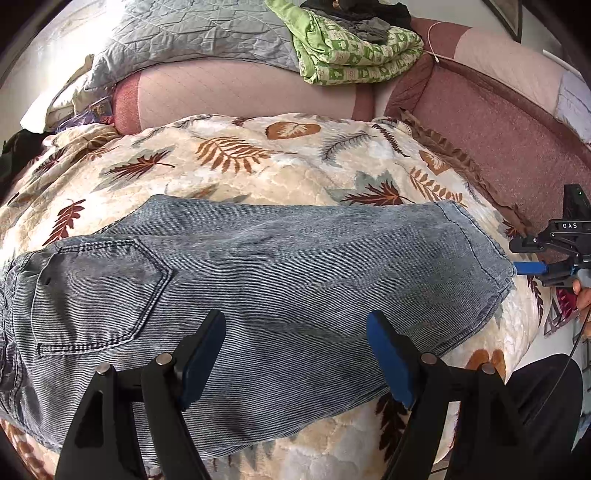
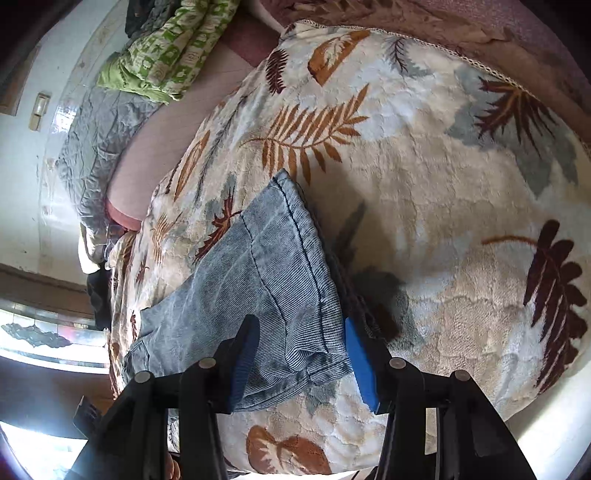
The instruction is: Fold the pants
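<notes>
Light blue denim pants (image 1: 258, 280) lie flat on a leaf-patterned blanket (image 1: 258, 162), folded lengthwise, back pocket at the left, leg hems at the right. My left gripper (image 1: 297, 354) is open above the middle of the legs, touching nothing. My right gripper (image 2: 299, 354) is open with its fingers on either side of the hem corner of the pants (image 2: 266, 280); one blue pad lies under the hem edge. The right gripper also shows in the left wrist view (image 1: 532, 267) at the hem.
A pink sofa cushion (image 1: 240, 96) lies behind the blanket. A green patterned quilt (image 1: 354, 51) and a grey quilt (image 1: 192, 33) are piled at the back. The bed edge runs near the front right.
</notes>
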{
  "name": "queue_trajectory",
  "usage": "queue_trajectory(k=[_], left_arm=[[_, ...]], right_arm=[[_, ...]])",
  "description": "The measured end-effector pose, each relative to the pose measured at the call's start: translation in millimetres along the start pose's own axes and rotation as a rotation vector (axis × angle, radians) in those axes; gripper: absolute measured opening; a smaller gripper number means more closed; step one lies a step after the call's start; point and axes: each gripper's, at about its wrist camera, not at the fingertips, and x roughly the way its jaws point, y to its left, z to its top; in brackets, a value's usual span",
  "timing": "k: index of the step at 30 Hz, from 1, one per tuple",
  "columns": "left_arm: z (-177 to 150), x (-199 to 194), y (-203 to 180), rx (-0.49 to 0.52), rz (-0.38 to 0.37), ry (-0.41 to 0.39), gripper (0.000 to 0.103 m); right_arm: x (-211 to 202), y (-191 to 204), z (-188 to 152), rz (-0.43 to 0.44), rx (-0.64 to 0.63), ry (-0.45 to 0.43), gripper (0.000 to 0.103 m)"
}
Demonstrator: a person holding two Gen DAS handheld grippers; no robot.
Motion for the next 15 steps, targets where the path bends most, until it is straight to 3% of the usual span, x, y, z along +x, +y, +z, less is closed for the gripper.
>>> queue_trajectory(k=[4,12,13,15], left_arm=[[-4.2,-9.8,15.6,-0.026,0.012,-0.025,0.079],[-8.3,-1.5,29.7,-0.065,0.003,-0.012,0.079],[-8.9,-0.7,29.5,-0.057,0.007,-0.010,0.079],[-9.8,-0.2,30.9,-0.054,0.013,-0.009,0.079]], right_arm=[[-19.6,-3.5,-5.1,-0.030,0.032,-0.080,0.051],[9.1,-7.4,-11.9,0.010,0.086,-0.008,0.049],[15.4,-8.0,-10.9,0.004,0.090,0.003,0.047],[19.5,-10.8,-10.3,-0.025,0.099,-0.018,0.022]])
